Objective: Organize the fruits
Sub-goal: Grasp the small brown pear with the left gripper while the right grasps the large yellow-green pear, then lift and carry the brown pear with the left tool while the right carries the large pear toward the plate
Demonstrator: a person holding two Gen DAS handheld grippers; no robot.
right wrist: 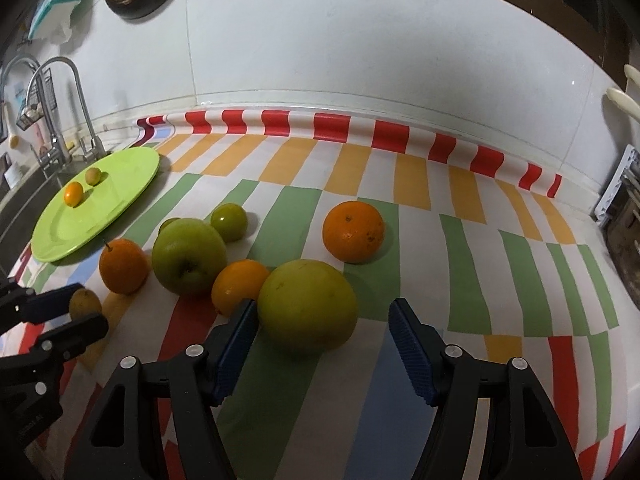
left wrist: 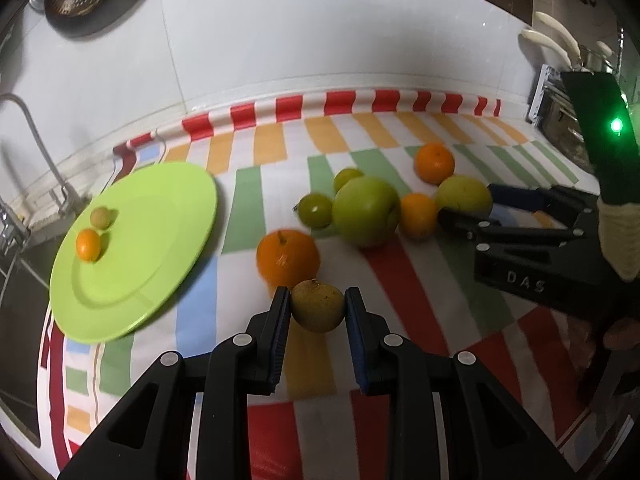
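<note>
Plate (left wrist: 160, 216): glossy green plastic. Cloth (right wrist: 472, 288): matt striped fabric. Tap (right wrist: 76, 92): polished metal. Wall (left wrist: 320, 40): smooth glossy tile.

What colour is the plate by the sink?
Lime green; the plate shows best in the left wrist view, with two small fruits on it.

Two small fruits (left wrist: 94, 232) lie on the plate (left wrist: 160, 264), left of the fruit cluster (left wrist: 366, 212).

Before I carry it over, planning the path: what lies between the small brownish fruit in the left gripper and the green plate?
Only bare striped tablecloth separates brownish fruit from green plate, seen in the left wrist view.
</note>
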